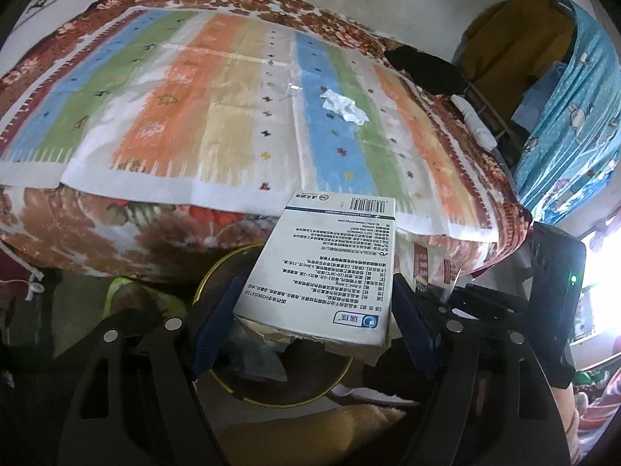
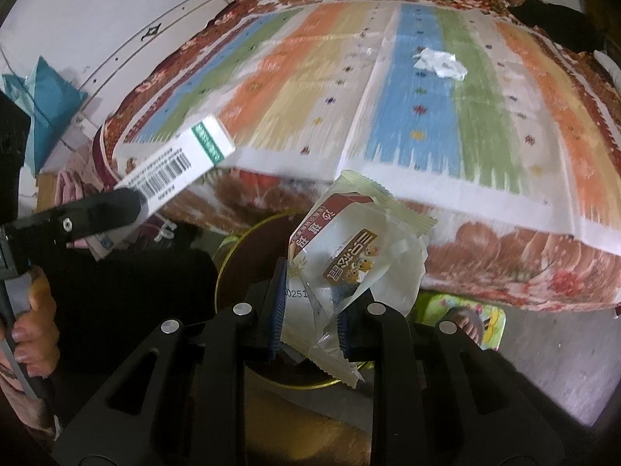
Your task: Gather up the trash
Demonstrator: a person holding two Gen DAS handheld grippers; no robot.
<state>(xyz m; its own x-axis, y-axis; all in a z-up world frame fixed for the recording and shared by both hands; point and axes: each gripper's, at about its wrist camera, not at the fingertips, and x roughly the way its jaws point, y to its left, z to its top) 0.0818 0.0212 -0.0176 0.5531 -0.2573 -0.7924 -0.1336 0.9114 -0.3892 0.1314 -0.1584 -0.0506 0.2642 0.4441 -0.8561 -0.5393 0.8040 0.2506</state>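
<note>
Two tongs hang over a bin [image 1: 233, 388] whose gold rim is mostly hidden behind them and their loads. Left tongs [image 1: 316, 314] clamp a white box [image 1: 326, 268]; its lower end is torn, its print reads upside down. Right tongs [image 2: 310, 324] pinch a crinkled wrapper [image 2: 357, 256]. On the bed [image 1: 174, 116], a tissue [image 1: 345, 106] lies at about 1 o'clock, well clear of every edge.

Striped cloth [image 1: 217, 116] covers floral bedspread [image 1: 97, 229]; blue curtain [image 1: 574, 116] beside it.
</note>
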